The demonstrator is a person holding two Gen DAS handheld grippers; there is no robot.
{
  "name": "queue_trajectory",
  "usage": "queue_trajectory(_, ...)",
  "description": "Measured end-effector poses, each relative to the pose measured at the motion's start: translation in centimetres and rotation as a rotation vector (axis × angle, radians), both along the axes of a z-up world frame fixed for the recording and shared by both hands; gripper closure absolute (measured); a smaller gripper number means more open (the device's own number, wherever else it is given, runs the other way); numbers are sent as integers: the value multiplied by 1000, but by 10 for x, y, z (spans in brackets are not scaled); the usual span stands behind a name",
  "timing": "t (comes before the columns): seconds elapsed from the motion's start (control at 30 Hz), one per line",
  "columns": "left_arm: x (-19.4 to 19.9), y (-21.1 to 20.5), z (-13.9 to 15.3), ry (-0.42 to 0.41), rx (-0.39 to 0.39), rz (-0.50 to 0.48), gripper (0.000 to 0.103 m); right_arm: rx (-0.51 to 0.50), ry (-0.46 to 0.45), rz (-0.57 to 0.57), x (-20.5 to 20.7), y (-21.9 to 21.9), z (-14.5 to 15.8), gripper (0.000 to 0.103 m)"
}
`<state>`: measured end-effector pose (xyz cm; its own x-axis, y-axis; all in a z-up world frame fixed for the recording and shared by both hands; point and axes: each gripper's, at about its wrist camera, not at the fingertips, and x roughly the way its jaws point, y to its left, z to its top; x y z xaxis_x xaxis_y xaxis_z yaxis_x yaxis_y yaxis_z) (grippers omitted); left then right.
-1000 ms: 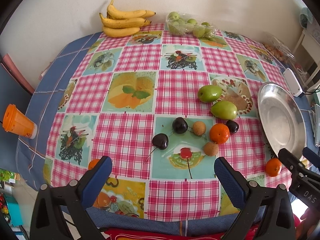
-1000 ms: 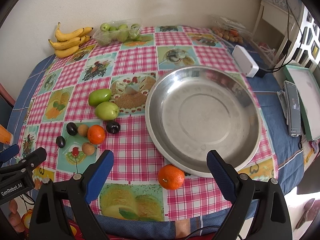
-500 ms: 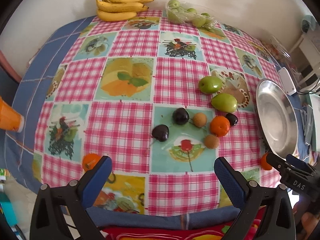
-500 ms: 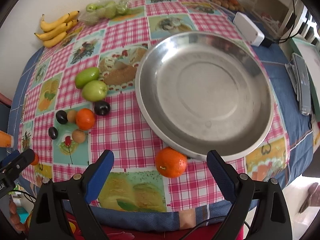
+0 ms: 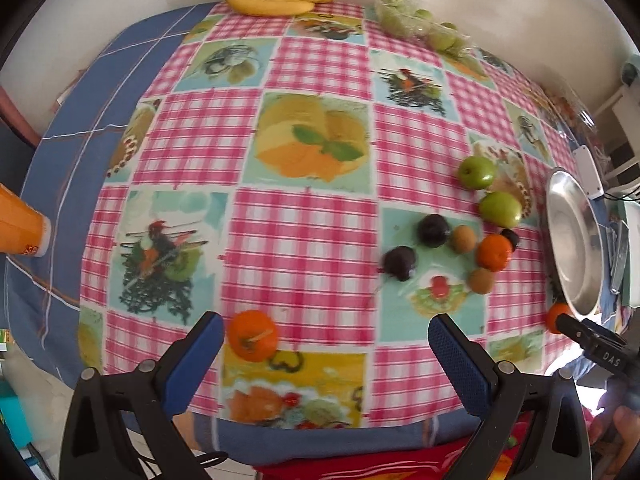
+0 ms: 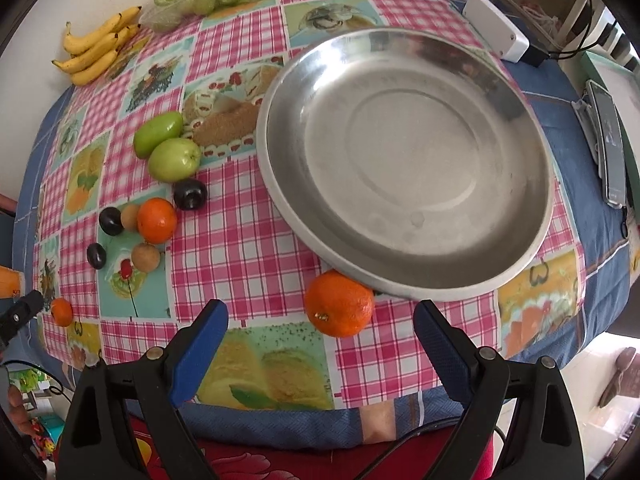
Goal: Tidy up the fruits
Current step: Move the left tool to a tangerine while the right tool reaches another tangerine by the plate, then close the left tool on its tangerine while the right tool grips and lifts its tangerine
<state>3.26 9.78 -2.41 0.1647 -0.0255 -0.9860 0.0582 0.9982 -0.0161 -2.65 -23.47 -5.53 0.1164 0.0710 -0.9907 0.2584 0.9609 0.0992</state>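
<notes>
Left gripper (image 5: 324, 338) has slid left along near table edge, jaws wide, empty; small orange (image 5: 253, 335) now just inside left pad, so likely first pick. Fruit cluster (image 5: 452, 244) sits mid-cloth, untouched. Right gripper (image 6: 320, 326) has dropped lower, jaws wide, empty, over big orange (image 6: 339, 305) touching steel tray (image 6: 532, 248) rim. Tray empty, roomy; both oranges near table's front edge.

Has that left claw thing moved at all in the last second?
Yes. The left gripper has slid left across the tablecloth: the small orange, earlier hidden behind its left finger, now lies between its open fingers.
</notes>
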Motion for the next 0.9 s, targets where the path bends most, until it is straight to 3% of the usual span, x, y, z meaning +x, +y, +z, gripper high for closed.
queue_trajectory(0.27,2,32,-10,50,-21,66,2,7,34,-19,4,3,-10,12)
queue_trajectory(0.57,-3,48,-29,94,-24,103,26,4,38,-52,7,-3,-19,42)
queue_trajectory(0.67,-2,52,-36,102,-39,117,36,-2,33,-71,8,-8,-21,48)
queue_trajectory(0.9,-2,51,-45,119,-47,137,51,-12,38,-98,12,-22,-28,61)
